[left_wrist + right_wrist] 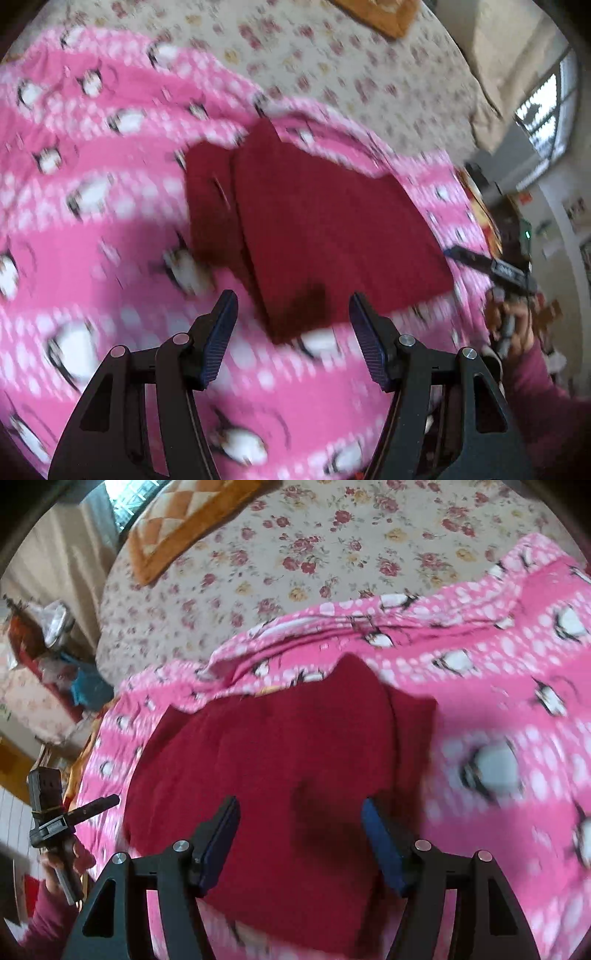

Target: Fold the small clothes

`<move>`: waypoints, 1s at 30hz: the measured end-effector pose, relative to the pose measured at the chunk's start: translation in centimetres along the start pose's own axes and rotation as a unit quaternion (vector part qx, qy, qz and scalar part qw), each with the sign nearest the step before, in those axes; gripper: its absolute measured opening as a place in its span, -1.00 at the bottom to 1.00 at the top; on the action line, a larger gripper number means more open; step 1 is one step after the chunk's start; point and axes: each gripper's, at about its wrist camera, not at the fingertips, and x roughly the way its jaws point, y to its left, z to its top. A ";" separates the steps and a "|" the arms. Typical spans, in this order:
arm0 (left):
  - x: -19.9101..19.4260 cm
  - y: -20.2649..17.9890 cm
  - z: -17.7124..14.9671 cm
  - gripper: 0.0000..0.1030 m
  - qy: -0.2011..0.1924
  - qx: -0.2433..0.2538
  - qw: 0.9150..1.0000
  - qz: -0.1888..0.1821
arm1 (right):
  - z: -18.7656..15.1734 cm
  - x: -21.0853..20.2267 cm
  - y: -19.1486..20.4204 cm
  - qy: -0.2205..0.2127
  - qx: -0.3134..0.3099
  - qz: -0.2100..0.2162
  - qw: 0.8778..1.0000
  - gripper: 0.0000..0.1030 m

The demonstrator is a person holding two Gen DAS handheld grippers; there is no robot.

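A dark red knitted garment (325,221) lies folded flat on a pink penguin-print blanket (92,229); a narrower red layer sticks out along its left side. My left gripper (292,297) hovers open over the garment's near corner, with nothing between its fingers. In the right wrist view the same red garment (277,757) fills the middle, and my right gripper (301,803) hangs open above its near part, pads apart and pinching no cloth. Both views are blurred by motion.
The pink blanket (498,686) covers a bed with a floral sheet (314,554). An orange patterned pillow (177,520) lies at the far edge. A hand in a maroon sleeve (517,332) shows at the right, clutter (55,657) beside the bed at left.
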 end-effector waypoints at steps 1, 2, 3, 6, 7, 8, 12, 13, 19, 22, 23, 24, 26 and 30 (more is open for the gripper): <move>0.5 -0.2 -0.6 0.22 0.013 0.009 1.000 0.006 | -0.7 -0.3 0.1 0.001 -0.007 -0.010 1.000 0.29; 0.9 -0.5 -1.0 0.22 0.019 0.019 1.000 0.016 | -1.4 -0.6 0.2 0.001 -0.015 -0.022 1.000 0.29; 1.2 -0.7 -1.3 0.22 0.019 0.026 0.999 0.025 | -1.9 -0.9 0.2 -0.001 -0.019 -0.029 0.999 0.29; 2.8 -0.9 -1.6 0.21 0.028 0.034 0.999 0.031 | -3.1 -1.8 0.0 -0.009 -0.013 -0.034 0.999 0.29; 3.2 -0.9 -1.6 0.20 0.029 0.038 0.998 0.033 | -3.3 -1.8 -0.1 -0.012 -0.011 -0.042 0.999 0.29; 3.5 -1.0 -1.5 0.11 0.031 0.043 0.998 0.036 | -3.5 -2.0 -0.2 -0.020 -0.012 -0.055 0.998 0.29; 4.2 -1.3 -0.7 -0.74 0.034 0.061 0.996 0.063 | -4.1 -0.4 -0.3 -0.005 -0.015 -0.061 0.998 0.14; 3.9 -1.1 -0.5 -0.76 0.033 0.061 0.996 0.062 | -4.1 0.1 -0.2 0.003 -0.021 -0.063 0.998 -0.28; 0.3 -0.8 -0.3 -0.82 0.002 0.076 0.994 0.081 | -3.4 -1.9 2.0 -0.016 -0.094 -0.103 0.990 -0.86; 1.8 0.2 -1.4 -0.82 0.020 0.057 0.994 0.086 | -3.5 -2.4 1.8 -0.012 -0.098 -0.107 0.989 -0.87; 2.5 0.7 -1.8 -0.82 0.028 0.050 0.994 0.089 | -3.8 -1.8 1.5 -0.001 -0.096 -0.112 0.989 -0.87; 2.9 1.0 -2.1 -0.83 0.029 0.039 0.995 0.088 | -4.3 -1.0 1.1 0.016 -0.092 -0.117 0.989 -0.87; 2.6 1.2 -2.1 -0.83 0.020 0.024 0.997 0.077 | -5.1 -0.1 0.5 0.035 -0.084 -0.113 0.989 -0.87; 0.9 0.7 -1.7 -0.77 0.007 0.003 0.998 0.065 | -4.5 -2.7 0.7 0.001 -0.061 -0.110 0.992 -0.27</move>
